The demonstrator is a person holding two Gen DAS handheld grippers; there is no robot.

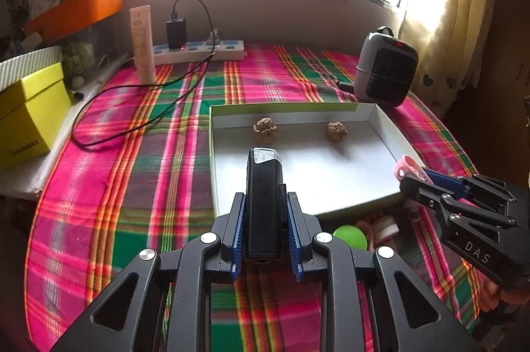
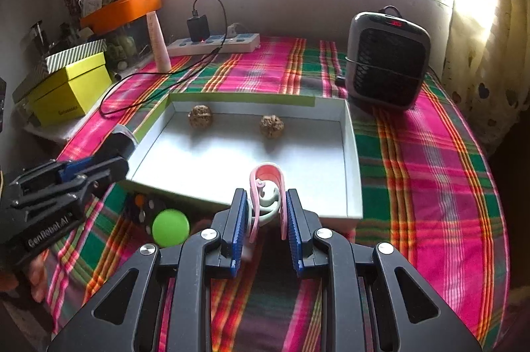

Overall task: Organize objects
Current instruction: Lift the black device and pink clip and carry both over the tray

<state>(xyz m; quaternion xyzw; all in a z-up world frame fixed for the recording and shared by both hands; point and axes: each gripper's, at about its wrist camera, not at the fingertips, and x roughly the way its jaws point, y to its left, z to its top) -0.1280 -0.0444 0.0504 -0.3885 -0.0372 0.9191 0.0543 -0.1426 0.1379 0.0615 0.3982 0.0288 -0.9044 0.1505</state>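
A black, oblong device with a clear end cap [image 1: 265, 203] is clamped between the blue pads of the left gripper [image 1: 266, 232], held above the near edge of a shallow white tray [image 1: 384, 123]. The right gripper [image 2: 266, 219] is clamped on a pink clip-like object [image 2: 270, 183] with a pale green part inside it, also above the tray's near edge. Two brown, wrinkled walnuts [image 2: 200, 117] lie apart near the tray's far wall. Just in front of the tray, on the pink and green plaid cloth [image 2: 430, 170], sit a green ball [image 2: 170, 227] and a dark item with orange and white spots [image 2: 142, 208]. Farther back stand a grey heater [image 2: 387, 57], a white power strip [image 2: 215, 44] with a black charger plugged in [image 2: 198, 27], a pale tube [image 2: 159, 40] and a yellow box [image 2: 69, 90].
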